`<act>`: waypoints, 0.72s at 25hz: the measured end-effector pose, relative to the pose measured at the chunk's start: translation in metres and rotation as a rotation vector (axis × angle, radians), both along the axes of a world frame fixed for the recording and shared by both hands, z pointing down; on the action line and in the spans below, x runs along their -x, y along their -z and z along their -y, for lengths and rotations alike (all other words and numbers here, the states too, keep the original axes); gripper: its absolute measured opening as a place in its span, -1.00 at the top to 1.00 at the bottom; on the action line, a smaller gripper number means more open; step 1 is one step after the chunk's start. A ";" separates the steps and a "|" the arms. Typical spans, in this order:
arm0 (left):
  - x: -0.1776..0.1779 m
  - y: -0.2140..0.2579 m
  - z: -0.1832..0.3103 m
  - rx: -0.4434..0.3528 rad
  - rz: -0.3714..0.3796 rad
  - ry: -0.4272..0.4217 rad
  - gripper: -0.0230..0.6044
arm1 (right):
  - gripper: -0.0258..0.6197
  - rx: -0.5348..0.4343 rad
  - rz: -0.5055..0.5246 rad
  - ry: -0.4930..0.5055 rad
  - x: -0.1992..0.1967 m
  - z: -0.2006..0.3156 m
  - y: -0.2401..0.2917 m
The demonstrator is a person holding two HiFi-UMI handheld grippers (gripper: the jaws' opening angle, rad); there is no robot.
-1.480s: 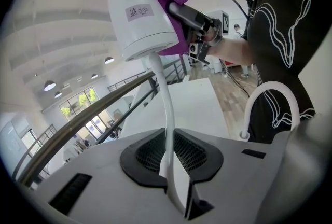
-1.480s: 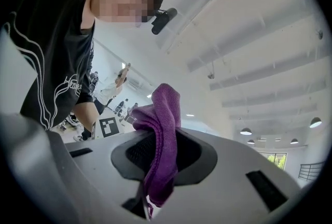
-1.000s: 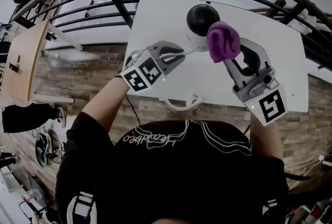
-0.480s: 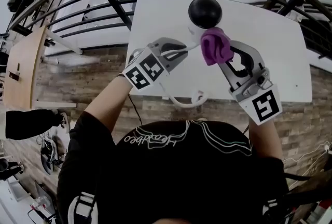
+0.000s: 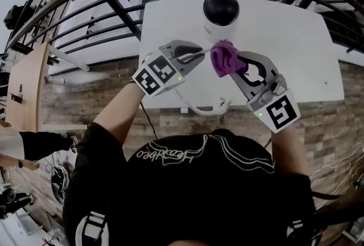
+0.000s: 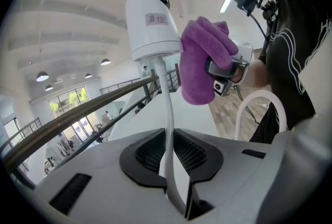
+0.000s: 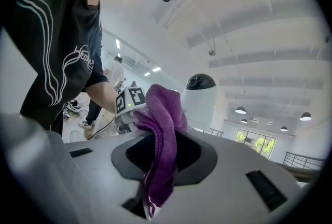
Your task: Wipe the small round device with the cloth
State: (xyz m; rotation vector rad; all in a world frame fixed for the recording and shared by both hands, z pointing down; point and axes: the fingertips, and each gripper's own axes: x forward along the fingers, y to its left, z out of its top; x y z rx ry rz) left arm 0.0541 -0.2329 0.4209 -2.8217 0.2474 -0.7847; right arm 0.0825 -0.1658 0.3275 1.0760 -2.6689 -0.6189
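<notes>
the round device (image 5: 221, 8) stands near the middle of the table's (image 5: 296, 40) far edge, the left gripper (image 5: 200, 54) pinched tight on its white cable (image 6: 167, 129), seemingly to steady it, while the right gripper (image 5: 232, 62), clamped on the purple cloth (image 5: 223, 58), brings it against the device's near side for wiping.

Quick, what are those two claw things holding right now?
The left gripper is closed on the white cable.
The right gripper is closed on the purple cloth.
</notes>
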 end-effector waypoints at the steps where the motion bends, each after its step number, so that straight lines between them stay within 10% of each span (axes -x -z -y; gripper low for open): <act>1: 0.000 0.001 0.001 0.007 -0.004 -0.004 0.76 | 0.71 0.011 -0.005 0.000 0.000 0.001 -0.005; 8: -0.001 0.002 0.003 0.022 0.002 -0.016 0.76 | 0.72 0.056 0.001 0.041 -0.005 -0.012 -0.006; 18: 0.003 0.001 0.005 0.060 -0.019 -0.021 0.75 | 0.72 -0.159 -0.112 0.055 -0.004 -0.025 0.054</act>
